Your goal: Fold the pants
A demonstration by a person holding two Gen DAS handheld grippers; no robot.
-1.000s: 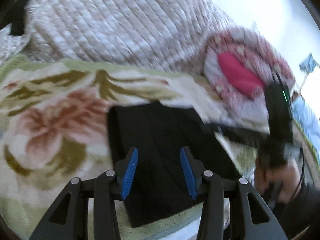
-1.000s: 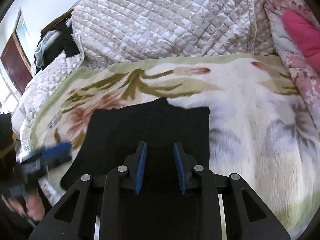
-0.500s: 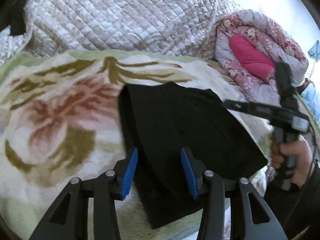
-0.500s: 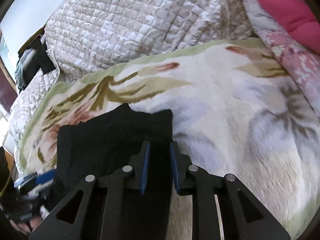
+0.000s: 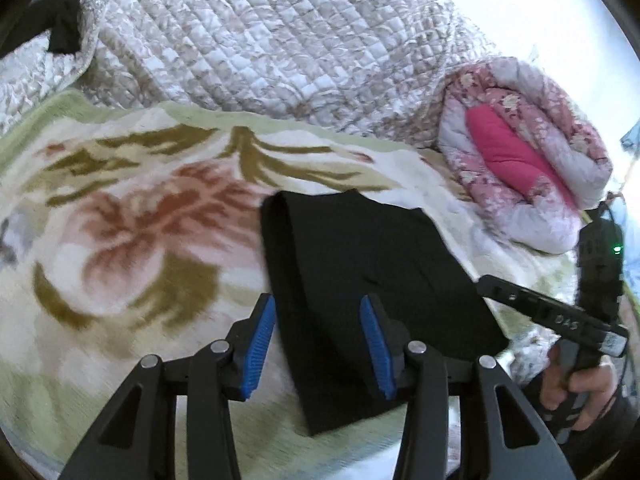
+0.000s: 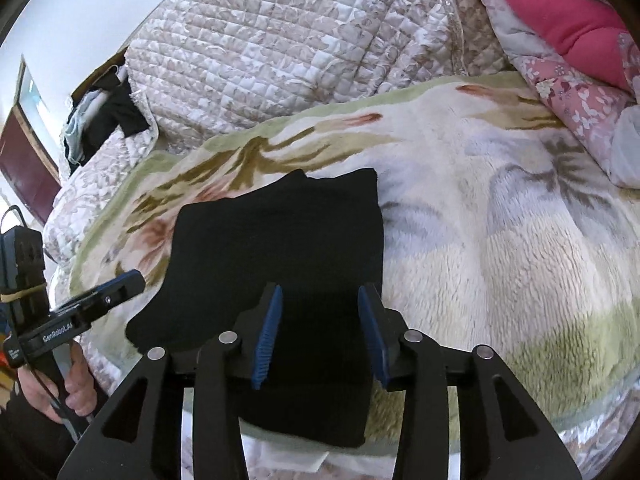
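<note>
the left tool (image 5: 318, 342) hovered with its blue-padded fingers apart and nothing between them, poised just above the near left part of the black knit pants (image 5: 360, 280). those pants lay as a compact, layered rectangle on the cream fleece blanket with a pink and olive flower print (image 5: 120, 240), near the bed's front edge. the right tool (image 6: 318, 330) likewise stood with fingers spread and empty, over the near end of the same bundle. judging by the stacked edges at the bundle's far left side, the folding looked essentially finished; at most a final tidy or press seemed left, and both tools looked clear of the cloth.

the surface was a bed, soft and plush, so the bundle might sag or shift if nudged. behind the blanket rose a heaped quilted beige bedspread (image 5: 260, 52), and to the right sat a rolled pink floral comforter with a magenta lining (image 5: 520, 160). dark clothing (image 6: 108, 116) hung at the far left by a white wall.
</note>
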